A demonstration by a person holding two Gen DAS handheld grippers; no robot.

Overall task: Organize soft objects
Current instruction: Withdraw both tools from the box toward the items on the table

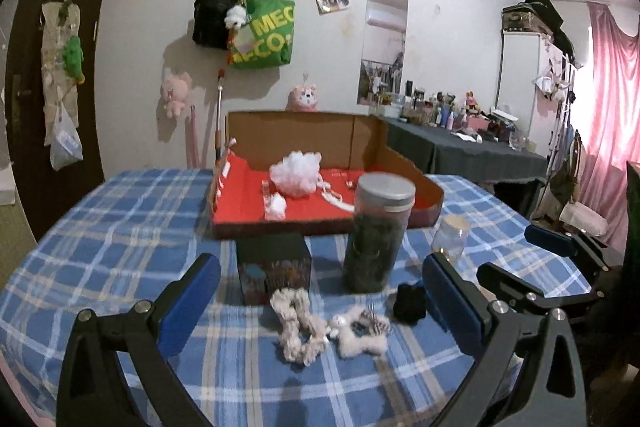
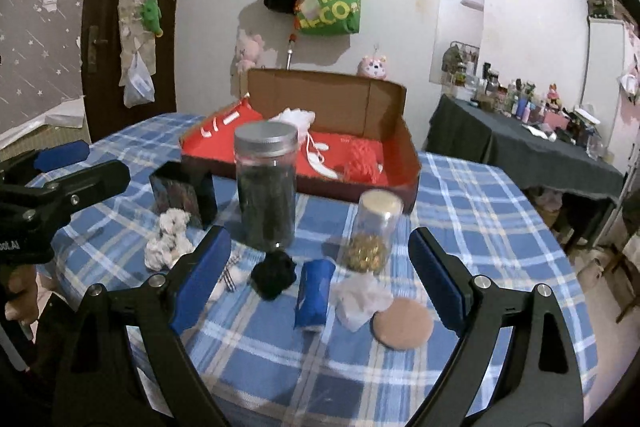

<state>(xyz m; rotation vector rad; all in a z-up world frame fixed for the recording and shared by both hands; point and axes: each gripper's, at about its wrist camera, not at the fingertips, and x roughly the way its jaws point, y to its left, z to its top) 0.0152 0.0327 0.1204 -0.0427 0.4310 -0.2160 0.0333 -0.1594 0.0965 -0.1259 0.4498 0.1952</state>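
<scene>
My left gripper (image 1: 320,291) stands open above a beige rope toy (image 1: 296,323), a fluffy white toy (image 1: 360,331) and a black soft lump (image 1: 410,303); nothing is between its pads. In the right wrist view, my right gripper (image 2: 320,267) is open too, over the black lump (image 2: 274,273), a blue cloth roll (image 2: 314,293) and a crumpled white cloth (image 2: 360,299). A red-lined cardboard box (image 1: 400,163) behind them holds a white bath pouf (image 1: 296,173) and a small white ball (image 1: 276,205). An orange mesh puff (image 2: 362,159) also lies in the box (image 2: 408,163).
A tall dark jar with a silver lid (image 2: 266,187), a small clear jar of gold bits (image 2: 372,231) and a black box (image 2: 184,191) stand between the soft things and the cardboard box. A cork disc (image 2: 402,323) lies near the right finger. The plaid table (image 2: 480,227) drops off at right.
</scene>
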